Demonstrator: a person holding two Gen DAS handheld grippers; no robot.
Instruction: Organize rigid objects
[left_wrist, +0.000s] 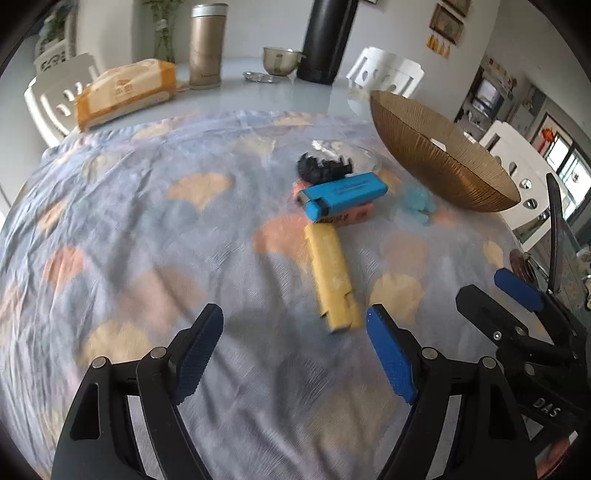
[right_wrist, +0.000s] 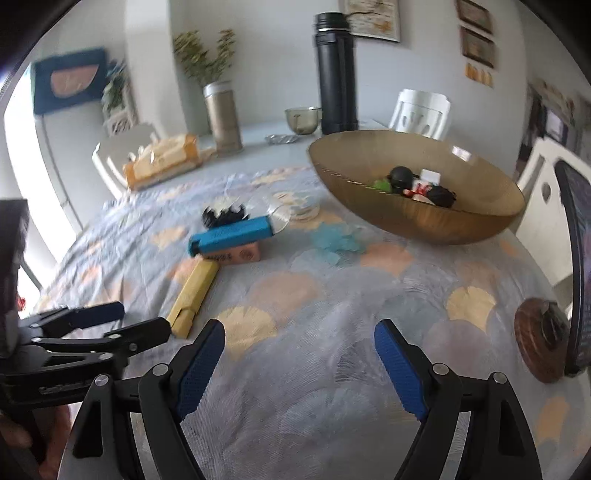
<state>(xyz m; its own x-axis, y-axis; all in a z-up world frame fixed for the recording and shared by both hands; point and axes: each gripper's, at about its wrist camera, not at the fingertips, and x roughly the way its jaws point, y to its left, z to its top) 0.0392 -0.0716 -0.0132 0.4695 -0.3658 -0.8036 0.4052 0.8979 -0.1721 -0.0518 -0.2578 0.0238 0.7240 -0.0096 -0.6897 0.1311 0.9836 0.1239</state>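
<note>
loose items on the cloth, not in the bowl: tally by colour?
Yellow: 1, bar
Blue: 1, bar
Pink: 1, block under the blue bar
Black: 1, toothed piece
Pale blue: 1, translucent piece
Clear: 1, dish
Total: 6

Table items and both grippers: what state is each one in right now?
left gripper: open, empty
right gripper: open, empty
yellow block: flat on cloth
blue block: lying on the pink block
black toothed piece: on cloth, behind blue block
brown bowl: upright, several small things inside
black flask: upright, capped
</note>
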